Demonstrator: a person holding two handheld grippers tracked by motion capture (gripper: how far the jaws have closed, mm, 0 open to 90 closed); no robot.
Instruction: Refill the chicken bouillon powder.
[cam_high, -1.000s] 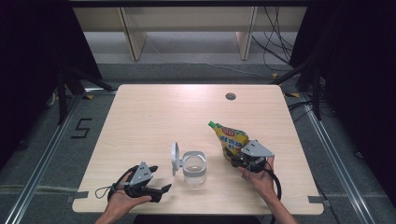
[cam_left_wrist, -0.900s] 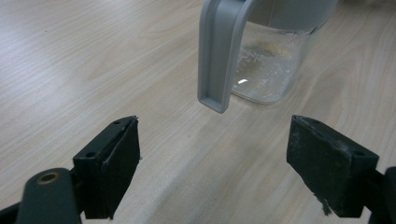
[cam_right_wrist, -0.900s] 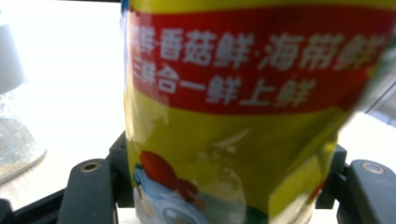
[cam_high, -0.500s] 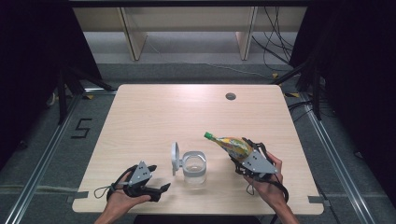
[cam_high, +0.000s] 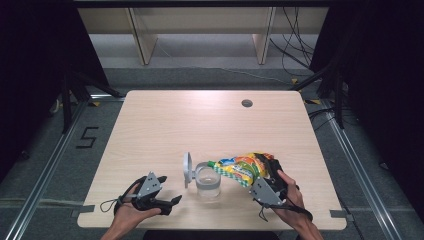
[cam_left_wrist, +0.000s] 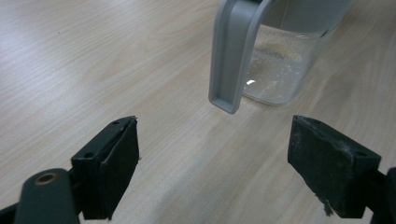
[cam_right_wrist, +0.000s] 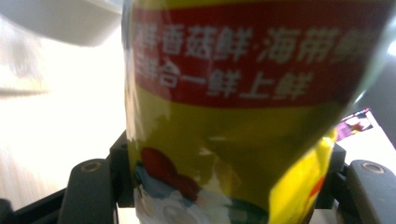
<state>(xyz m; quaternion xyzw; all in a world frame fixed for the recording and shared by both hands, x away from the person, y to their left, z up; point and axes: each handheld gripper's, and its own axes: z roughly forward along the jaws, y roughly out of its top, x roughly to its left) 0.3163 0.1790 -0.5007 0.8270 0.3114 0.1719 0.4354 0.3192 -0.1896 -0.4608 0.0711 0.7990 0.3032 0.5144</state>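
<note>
We've got the right gripper (cam_high: 264, 176) clamped on a yellow-green foil snack bag with a red text band (cam_high: 239, 167), near the front right of the light wooden table (cam_high: 210, 120). In the right gripper view the bag (cam_right_wrist: 243, 116) sits squeezed between both jaws and blocks most of what's ahead; just a pale grey edge shows at the top left, too blurred to identify.

In the high view the bag lies tilted, its far end over the rim of the clear glass jar with a grey hinged lid (cam_high: 206, 179). Bag end and jar rim overlap in the picture; we can't tell whether they touch. The jar stands upright at front centre, lid flipped open and standing on edge on its left side.

The left gripper (cam_high: 167, 202) rests at the front left with the person's hand around it, jaws apart and nothing between them. In the left gripper view its jaws (cam_left_wrist: 215, 163) point at the jar (cam_left_wrist: 275, 65): the open grey lid hangs down in front of the glass, between that gripper and the jar body. Bare tabletop lies between jaws and lid.

Other stuff: a small round dark hole (cam_high: 246, 103) in the table towards the far right, well apart from everything. Beyond the table there are pale wooden shelf legs (cam_high: 145, 40) and loose cables (cam_high: 295, 45) on the grey floor.
</note>
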